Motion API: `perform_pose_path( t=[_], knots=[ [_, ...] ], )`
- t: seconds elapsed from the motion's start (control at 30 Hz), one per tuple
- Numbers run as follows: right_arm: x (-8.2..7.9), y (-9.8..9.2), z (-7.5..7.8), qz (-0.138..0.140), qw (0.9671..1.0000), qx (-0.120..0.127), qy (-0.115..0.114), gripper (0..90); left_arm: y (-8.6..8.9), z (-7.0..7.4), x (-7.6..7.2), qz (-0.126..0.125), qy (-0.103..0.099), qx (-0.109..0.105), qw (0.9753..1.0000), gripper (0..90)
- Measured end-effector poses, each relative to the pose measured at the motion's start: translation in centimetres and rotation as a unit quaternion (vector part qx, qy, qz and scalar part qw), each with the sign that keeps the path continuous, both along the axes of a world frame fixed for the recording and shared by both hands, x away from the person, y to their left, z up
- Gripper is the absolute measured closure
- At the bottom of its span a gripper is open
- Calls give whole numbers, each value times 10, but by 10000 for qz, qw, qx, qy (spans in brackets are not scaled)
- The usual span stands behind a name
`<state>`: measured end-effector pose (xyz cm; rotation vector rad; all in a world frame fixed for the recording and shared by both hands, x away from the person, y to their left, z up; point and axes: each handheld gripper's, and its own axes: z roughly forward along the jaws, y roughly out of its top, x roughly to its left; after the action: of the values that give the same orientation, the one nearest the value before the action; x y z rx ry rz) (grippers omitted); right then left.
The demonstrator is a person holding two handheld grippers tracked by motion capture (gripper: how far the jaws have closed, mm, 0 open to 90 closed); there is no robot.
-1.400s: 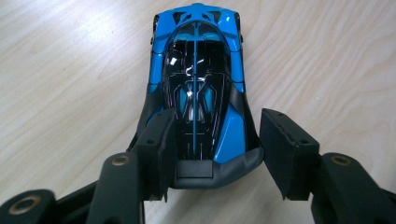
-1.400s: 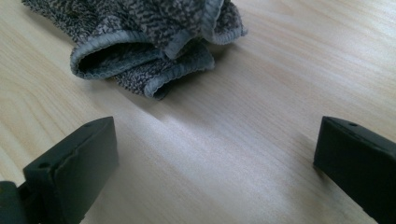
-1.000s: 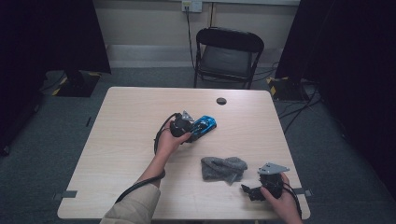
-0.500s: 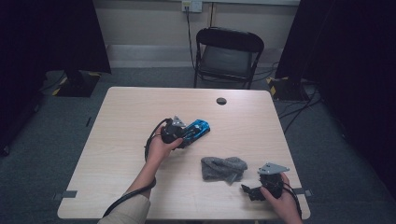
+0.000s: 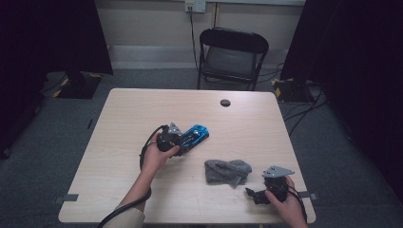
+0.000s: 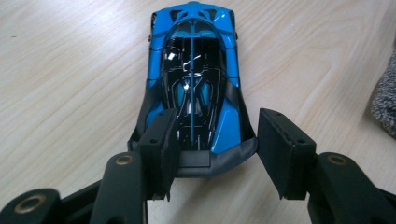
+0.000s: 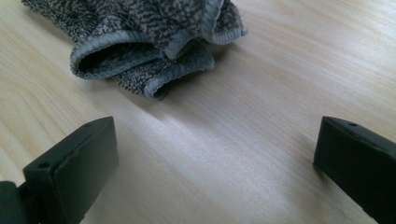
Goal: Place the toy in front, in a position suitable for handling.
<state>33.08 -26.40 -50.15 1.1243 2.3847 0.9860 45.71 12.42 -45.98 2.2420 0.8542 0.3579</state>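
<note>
The blue die-cast model car lies at centre frame on the wooden worktop. The left gripper stands part-open astride its near end, nothing clamped. Jaws should be closed squarely (avoiding skew). The right gripper is wide open, empty, near the grey knitted cloth.

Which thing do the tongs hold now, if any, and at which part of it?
The left tongs straddle one end of the blue toy car, jaws not fully closed; a firm hold cannot be told. The right tongs are open, holding nothing.
</note>
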Motion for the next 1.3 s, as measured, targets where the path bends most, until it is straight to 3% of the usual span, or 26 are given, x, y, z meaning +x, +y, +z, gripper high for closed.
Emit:
perform_pose_path(
  t=[0.07,0.27,0.37,0.43,0.57,0.63,0.67,0.77,0.8,0.93,1.03,1.13,1.3],
  knots=[
    [0,0,0,1,10000,0,-1,0,3,2,0,85,-28,53,9999,392],
    [1,0,0,-23,10000,-9,6,0,11,3,3,303,-62,-78,9995,168],
    [2,1,0,-21,10000,-2,0,0,9,2,8,294,-57,-96,9995,168],
    [2,1,0,-19,10000,-6,1,0,5,-1,12,322,-62,-257,9991,165],
    [3,1,0,-27,10000,-11,10,0,-10,-3,23,276,-50,-349,9990,162],
    [4,1,0,-26,10000,-8,9,0,-20,0,32,217,-153,-408,9988,162],
    [4,1,0,-17,10000,-10,-1,0,-34,4,46,140,-159,-565,9982,161],
    [4,1,0,-17,10000,-11,-2,0,-46,6,59,235,-283,-474,9982,184],
    [4,2,0,-15,10000,-7,-3,0,-52,6,66,151,-277,-541,9980,238],
    [5,2,0,-6,10000,-2,-8,0,-72,-6,82,115,-66,-378,9992,402],
    [5,2,0,-9,10000,2,-7,0,-79,-10,83,131,-29,-484,9987,486],
    [4,2,0,-18,10000,-5,-1,0,-81,-8,82,24,-5,-373,9993,543],
    [3,1,0,-20,10000,-4,-3,0,-75,-5,76,8,-50,-277,9996,564]
  ],
)
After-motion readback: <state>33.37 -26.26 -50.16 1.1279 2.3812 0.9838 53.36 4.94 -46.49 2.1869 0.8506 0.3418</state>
